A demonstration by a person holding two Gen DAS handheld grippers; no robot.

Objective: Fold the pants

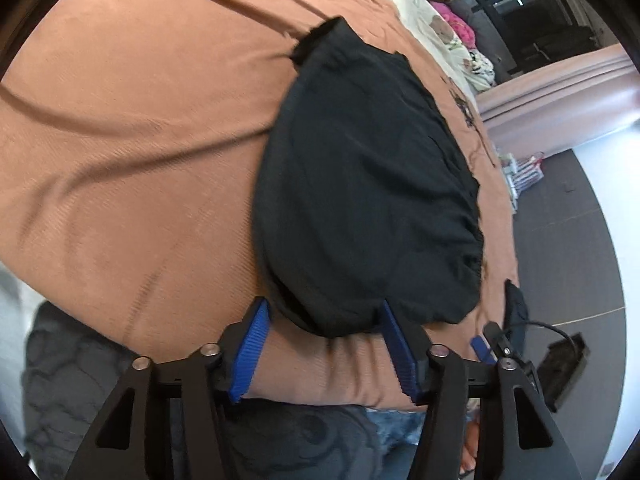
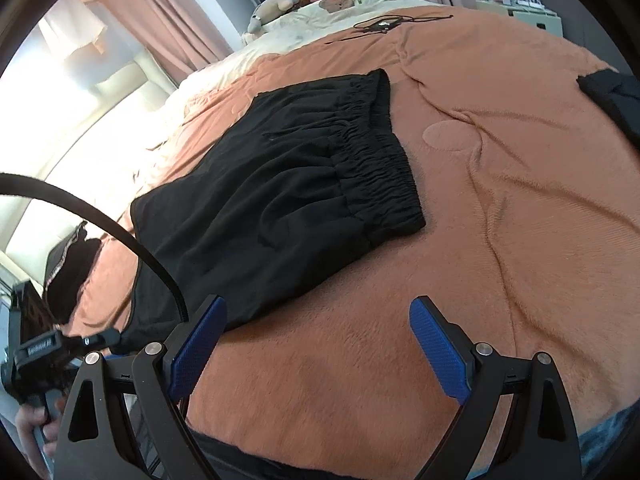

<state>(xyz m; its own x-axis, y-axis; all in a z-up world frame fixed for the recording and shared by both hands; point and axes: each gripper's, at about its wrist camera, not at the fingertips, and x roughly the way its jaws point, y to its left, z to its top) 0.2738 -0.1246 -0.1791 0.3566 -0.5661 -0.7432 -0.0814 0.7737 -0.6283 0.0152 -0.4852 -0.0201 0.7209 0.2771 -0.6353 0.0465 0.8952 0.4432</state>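
Black pants [image 1: 360,200] lie folded on the orange blanket [image 1: 140,140], with the gathered elastic waistband [image 2: 376,160] on the side away from the left gripper. My left gripper [image 1: 324,312] is open, its blue pads either side of the near edge of the pants, touching or just over the fabric. My right gripper [image 2: 316,312] is open and empty, above bare blanket [image 2: 500,160] just in front of the pants [image 2: 260,208]. The left gripper also shows in the right wrist view [image 2: 100,336] at the pants' left edge.
Another black garment [image 2: 612,96] lies at the blanket's right edge. A dark cable [image 2: 384,24] lies further up the bed. Cream bedding, plush toys [image 2: 272,8] and pink clothes are at the head of the bed. Curtains and grey floor [image 1: 580,208] surround it.
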